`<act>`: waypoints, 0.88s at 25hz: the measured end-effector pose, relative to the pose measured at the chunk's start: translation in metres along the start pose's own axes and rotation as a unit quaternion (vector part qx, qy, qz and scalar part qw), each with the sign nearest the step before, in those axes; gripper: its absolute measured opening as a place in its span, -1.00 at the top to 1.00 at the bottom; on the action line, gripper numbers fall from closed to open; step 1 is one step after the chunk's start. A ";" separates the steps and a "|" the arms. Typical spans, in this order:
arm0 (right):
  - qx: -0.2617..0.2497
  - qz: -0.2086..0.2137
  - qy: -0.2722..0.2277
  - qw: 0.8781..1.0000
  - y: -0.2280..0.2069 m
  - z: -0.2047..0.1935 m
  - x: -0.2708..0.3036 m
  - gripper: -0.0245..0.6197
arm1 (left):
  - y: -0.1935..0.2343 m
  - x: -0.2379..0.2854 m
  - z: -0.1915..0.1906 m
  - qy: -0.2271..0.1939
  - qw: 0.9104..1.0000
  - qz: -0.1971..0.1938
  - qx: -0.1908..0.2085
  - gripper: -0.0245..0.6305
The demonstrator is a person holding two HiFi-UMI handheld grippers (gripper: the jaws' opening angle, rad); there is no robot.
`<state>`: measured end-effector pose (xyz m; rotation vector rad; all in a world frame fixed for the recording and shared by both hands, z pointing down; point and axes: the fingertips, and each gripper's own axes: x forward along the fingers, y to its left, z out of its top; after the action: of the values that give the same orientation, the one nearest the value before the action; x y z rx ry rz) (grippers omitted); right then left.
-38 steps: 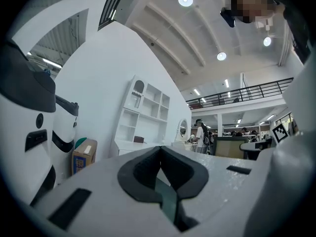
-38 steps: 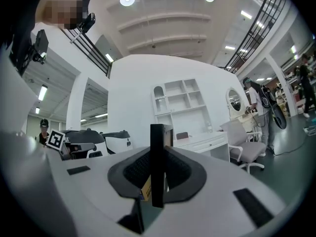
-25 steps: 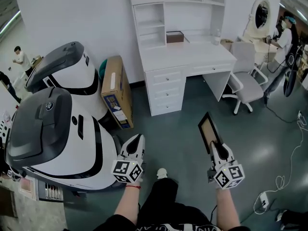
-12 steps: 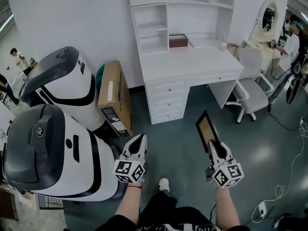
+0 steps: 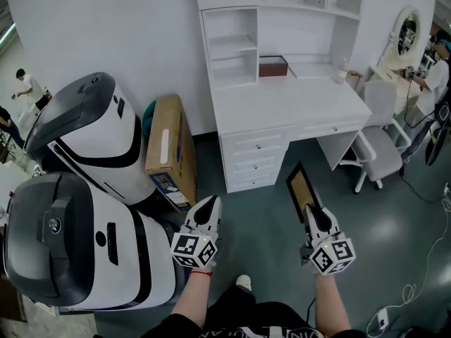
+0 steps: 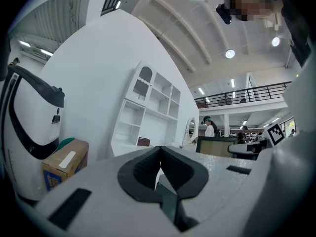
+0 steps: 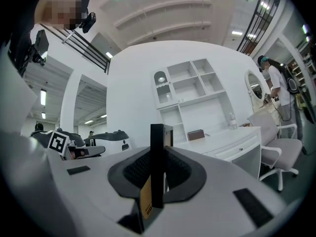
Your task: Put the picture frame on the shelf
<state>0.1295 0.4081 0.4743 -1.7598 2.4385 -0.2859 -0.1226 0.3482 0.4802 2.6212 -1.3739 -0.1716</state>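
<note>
My right gripper (image 5: 313,217) is shut on a black-edged picture frame (image 5: 304,189) with a tan panel, held upright over the green floor. In the right gripper view the picture frame (image 7: 157,162) stands edge-on between the black pads. A white desk with an open shelf unit (image 5: 235,48) stands ahead against the wall; a brown box (image 5: 273,66) sits on the desk. My left gripper (image 5: 208,210) hangs at the lower left, its jaws closed together with nothing between them. The same shelf unit (image 6: 148,107) shows in the left gripper view.
Two large white and dark grey machines (image 5: 77,189) fill the left. A cardboard box (image 5: 171,150) leans by the desk. A grey office chair (image 5: 380,150) stands to the desk's right, with a mirror (image 5: 406,37) and a person (image 5: 437,69) beyond. Cables lie at the floor's right edge.
The view has drawn closer to the desk and shifted right; the shelf unit sits larger and more central. Both grippers keep their places in the picture, the frame still held.
</note>
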 end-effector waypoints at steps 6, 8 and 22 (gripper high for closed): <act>-0.001 0.001 -0.004 1.000 -0.009 0.000 0.051 0.76 | 0.028 0.041 0.005 -0.006 1.000 -0.007 0.000 0.91; 0.000 -0.001 -0.004 1.000 -0.012 -0.002 0.063 0.76 | 0.036 0.049 0.004 -0.005 1.000 -0.007 0.000 0.91; -0.001 0.035 -0.003 0.999 -0.032 0.001 0.156 0.76 | 0.086 0.106 0.007 -0.008 1.000 0.021 -0.002 0.90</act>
<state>0.1099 0.2505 0.4819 -1.6684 2.4902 -0.2705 -0.1332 0.2124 0.4895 2.5911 -1.4308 -0.1913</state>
